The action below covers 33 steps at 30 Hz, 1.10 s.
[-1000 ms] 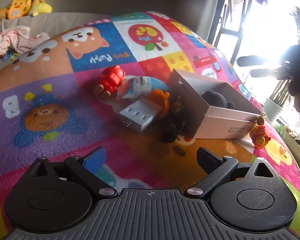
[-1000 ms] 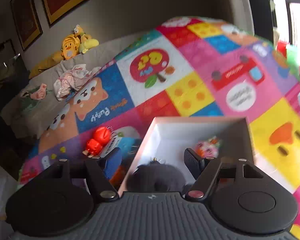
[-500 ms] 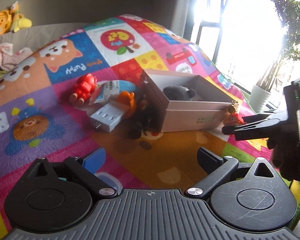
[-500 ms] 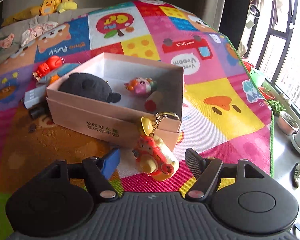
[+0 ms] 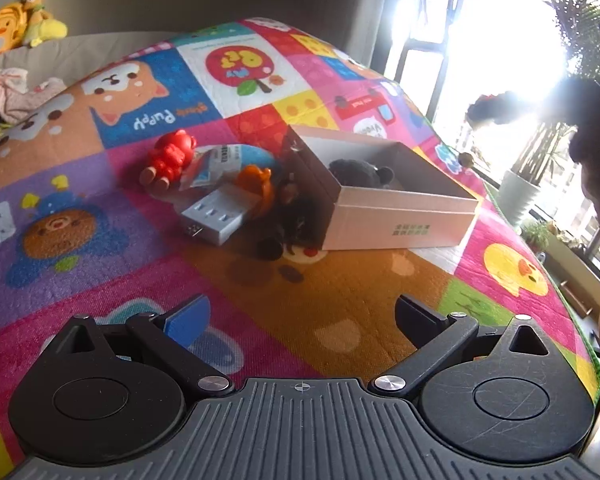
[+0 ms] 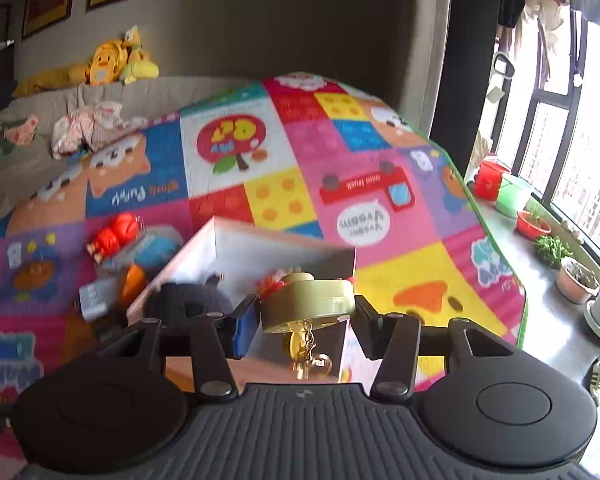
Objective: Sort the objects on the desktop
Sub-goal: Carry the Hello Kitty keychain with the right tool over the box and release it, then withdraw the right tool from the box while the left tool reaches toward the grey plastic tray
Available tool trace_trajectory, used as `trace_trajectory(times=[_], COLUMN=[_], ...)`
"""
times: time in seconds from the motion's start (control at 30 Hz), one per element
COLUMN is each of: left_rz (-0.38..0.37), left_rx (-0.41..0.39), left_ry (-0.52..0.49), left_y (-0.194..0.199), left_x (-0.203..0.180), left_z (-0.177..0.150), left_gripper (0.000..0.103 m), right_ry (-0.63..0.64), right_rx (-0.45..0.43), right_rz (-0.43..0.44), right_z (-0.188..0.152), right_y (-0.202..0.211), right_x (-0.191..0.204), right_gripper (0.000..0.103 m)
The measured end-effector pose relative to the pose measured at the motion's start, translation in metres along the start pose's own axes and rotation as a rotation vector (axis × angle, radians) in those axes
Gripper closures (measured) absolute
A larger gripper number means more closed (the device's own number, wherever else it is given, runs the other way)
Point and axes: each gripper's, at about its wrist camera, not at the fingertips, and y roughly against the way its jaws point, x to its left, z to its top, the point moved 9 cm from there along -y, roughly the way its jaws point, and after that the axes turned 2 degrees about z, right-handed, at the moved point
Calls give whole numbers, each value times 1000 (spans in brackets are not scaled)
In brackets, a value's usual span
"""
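We had right gripper [image 6: 306, 322] clamped on gold keychain charm [image 6: 308, 306], held above open white box [image 6: 284, 246]; chain and bell dangled below fingers. Black plush [image 5: 360, 172] lay inside box. Our left gripper [image 5: 300, 316] hung spread, holding nothing, over play mat [image 5: 332, 300]. Red figure [image 5: 170, 158], grey USB hub [image 5: 216, 216], orange toy [image 5: 258, 188] clustered just beside box's left wall.

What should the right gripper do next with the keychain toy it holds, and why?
Probably carry it a little forward and open over the white box. The right gripper is shut on the yellow keychain toy, lifted near the box's front edge, where a dark plush already lies. The left gripper is open and holds nothing.
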Motion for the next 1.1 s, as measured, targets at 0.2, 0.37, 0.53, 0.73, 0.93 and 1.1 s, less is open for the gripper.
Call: trace_trajectory(times=[0.2,0.37,0.53,0.73,0.93,1.1], left_rz=[127,250,214,197,165,148], left_rx=[-24,-8,2,-3,-1,-2], left_ry=[6,5,32,38,74,62], left_y=[3,-6,-10,-10,-10,-10], left_x=[32,60,65,62,65,62], left_z=[-2,-8,-12,-14,-15,-15], left_gripper=[1,1,1,1,1,1], right_ry=[-18,20,-11,-72,-61,-101], right_rx=[24,68,179,323,429,543], right_rz=[7,160,303,270,224,409], right_z=[22,3,16,32,17,-7], right_y=[-44,-55,-96,-201,-248,-206], right_x=[15,78,137,182,196,220], right_gripper=[44,35,45,46,52,52])
